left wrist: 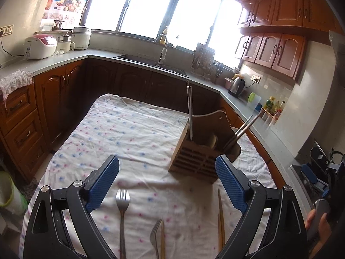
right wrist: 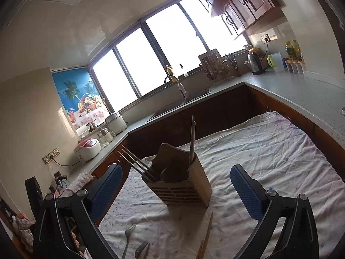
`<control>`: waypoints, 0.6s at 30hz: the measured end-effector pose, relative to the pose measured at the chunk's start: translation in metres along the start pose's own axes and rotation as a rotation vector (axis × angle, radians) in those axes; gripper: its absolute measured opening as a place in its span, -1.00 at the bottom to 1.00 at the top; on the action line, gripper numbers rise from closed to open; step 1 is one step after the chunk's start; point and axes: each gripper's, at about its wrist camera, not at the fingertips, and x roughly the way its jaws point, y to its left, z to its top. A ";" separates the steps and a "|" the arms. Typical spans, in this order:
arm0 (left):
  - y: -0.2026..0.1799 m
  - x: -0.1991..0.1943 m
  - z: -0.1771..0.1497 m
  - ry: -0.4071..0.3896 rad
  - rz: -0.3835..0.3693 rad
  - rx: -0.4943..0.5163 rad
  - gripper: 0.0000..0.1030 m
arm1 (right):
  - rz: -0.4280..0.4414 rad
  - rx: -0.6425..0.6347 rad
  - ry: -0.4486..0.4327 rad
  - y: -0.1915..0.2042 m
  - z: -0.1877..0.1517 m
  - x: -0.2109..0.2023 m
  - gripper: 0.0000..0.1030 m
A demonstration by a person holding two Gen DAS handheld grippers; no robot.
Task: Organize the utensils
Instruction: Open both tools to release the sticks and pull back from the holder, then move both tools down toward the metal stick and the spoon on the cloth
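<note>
The left claw (left wrist: 167, 170) hangs spread wide and empty above the near end of the tabletop (left wrist: 129, 129), with a fork (left wrist: 123, 198) lying between its fingers, a second fork (left wrist: 155, 233) beside a wooden chopstick (left wrist: 162, 239) just to the right, and another pair of wooden chopsticks (left wrist: 220, 215) near the right finger. The right claw (right wrist: 176, 183) is likewise spread wide and holds nothing, with the wooden utensil holder (right wrist: 183, 185) standing upright beyond and between its fingers. The tabletop is covered by a wrinkled white cloth (right wrist: 269, 161) with small pink and blue dots, set in a kitchen with brown cabinets (left wrist: 278, 8), a sink (left wrist: 151, 61) and bright windows (left wrist: 151, 6). The holder has a slotted front, metal chopsticks (left wrist: 189, 108) upright at its left corner and more metal ones (left wrist: 245, 127) leaning out to the right.
</note>
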 end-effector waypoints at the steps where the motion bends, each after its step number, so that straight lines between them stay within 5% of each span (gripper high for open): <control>1: 0.000 -0.004 -0.005 0.002 0.001 0.000 0.81 | -0.004 0.000 0.005 -0.001 -0.004 -0.004 0.97; 18: 0.007 -0.037 -0.080 0.097 0.047 0.009 0.81 | -0.064 0.012 0.105 -0.021 -0.079 -0.057 0.97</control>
